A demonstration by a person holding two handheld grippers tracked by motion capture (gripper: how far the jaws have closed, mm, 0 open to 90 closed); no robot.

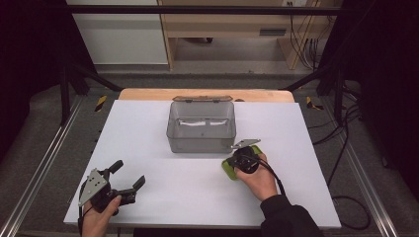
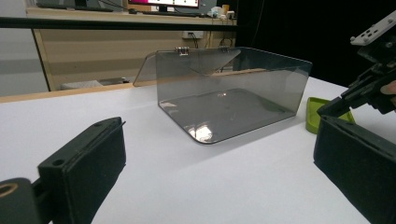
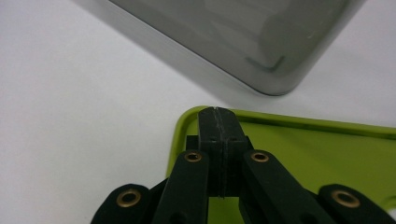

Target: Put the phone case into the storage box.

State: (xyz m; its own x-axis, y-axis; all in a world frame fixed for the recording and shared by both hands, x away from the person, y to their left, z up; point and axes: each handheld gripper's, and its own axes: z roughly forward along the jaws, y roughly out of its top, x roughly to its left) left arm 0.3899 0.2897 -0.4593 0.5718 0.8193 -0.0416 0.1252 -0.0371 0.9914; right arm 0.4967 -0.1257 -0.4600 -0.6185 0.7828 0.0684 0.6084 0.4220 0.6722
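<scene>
A clear grey box with its lid tipped back sits at the centre of the white table. Just below and right of it in the high view lies a green tray, under the right gripper, whose jaws are pressed together at the tray's rim; whether they pinch it I cannot tell. At lower left, the left gripper rests with jaws spread wide

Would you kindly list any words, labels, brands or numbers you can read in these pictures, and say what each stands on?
None can be read.
The clear box, the green tray and both grippers bear no visible lettering.
The monitor behind the table is too blurred to read.
</scene>
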